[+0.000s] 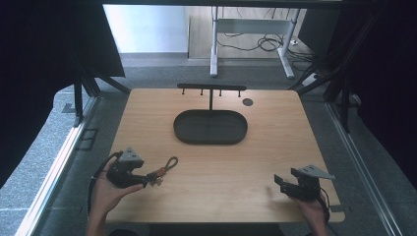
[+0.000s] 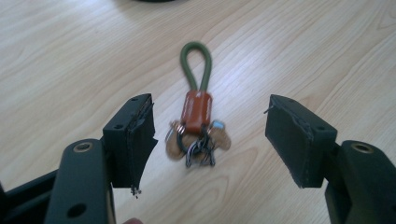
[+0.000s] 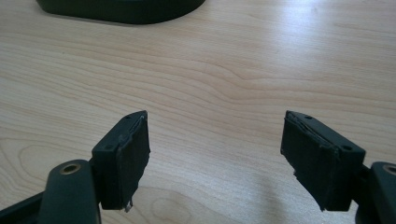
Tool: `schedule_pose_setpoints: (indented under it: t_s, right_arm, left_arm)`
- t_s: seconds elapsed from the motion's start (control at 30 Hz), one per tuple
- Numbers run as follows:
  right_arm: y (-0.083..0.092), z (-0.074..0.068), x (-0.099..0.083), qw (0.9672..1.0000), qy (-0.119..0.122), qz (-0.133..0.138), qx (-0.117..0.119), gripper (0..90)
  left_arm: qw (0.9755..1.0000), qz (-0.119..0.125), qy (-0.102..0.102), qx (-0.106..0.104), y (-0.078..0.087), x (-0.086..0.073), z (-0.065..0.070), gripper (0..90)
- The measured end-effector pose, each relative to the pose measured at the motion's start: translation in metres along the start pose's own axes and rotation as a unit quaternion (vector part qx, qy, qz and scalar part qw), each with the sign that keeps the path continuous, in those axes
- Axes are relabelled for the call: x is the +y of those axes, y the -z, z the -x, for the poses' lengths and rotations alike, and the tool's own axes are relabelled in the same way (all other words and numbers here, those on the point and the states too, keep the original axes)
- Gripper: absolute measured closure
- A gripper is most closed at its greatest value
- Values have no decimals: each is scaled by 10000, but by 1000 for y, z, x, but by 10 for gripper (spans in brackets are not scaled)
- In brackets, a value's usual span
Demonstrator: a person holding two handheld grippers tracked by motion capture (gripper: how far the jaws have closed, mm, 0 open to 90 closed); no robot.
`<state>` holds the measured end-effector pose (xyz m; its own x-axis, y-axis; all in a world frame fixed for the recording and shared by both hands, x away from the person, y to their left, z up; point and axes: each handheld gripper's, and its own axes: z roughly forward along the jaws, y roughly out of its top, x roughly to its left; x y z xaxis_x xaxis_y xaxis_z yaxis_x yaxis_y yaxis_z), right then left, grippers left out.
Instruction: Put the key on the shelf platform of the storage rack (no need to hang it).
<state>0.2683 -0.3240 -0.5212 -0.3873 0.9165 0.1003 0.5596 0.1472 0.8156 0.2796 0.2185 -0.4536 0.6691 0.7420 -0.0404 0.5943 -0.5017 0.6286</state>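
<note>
A keychain (image 2: 196,119) lies flat on the wooden table (image 1: 216,172): a green cord loop, a red-brown wrap, metal rings and small tan tags. In the high view the keychain (image 1: 163,170) rests at the near left. My left gripper (image 2: 210,140) is open, its jaws standing either side of the ring end without touching it; in the high view the left gripper (image 1: 142,181) is held by a hand. My right gripper (image 3: 215,158) is open over bare wood at the near right (image 1: 280,181).
A black oval tray (image 1: 210,127) sits at the table's middle, far side, with a black T-shaped hook stand (image 1: 211,89) behind it. A small dark disc (image 1: 248,102) lies near the far right. The tray's edge (image 3: 121,11) appears ahead of the right gripper.
</note>
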Motion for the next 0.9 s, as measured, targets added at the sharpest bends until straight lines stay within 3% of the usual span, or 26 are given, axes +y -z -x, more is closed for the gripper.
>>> schedule_pose_setpoints:
  t_s: [0.03,0.33,0.63,0.9]
  right_arm:
    - [-1,1,-1,10000,-25,-19,-10,243]
    - [-4,-6,-3,9999,101,-98,27,246]
    - [-7,-8,-4,9997,170,-179,28,250]
    - [-10,-11,-5,9994,237,-256,28,253]
  left_arm:
    - [9999,-46,-85,-133,-2,8,-1,344]
    - [9981,-364,-165,-475,-6,27,-4,385]
    - [9959,-619,-378,-538,-13,37,-1,403]
    - [9917,-934,-505,-721,-25,43,5,430]
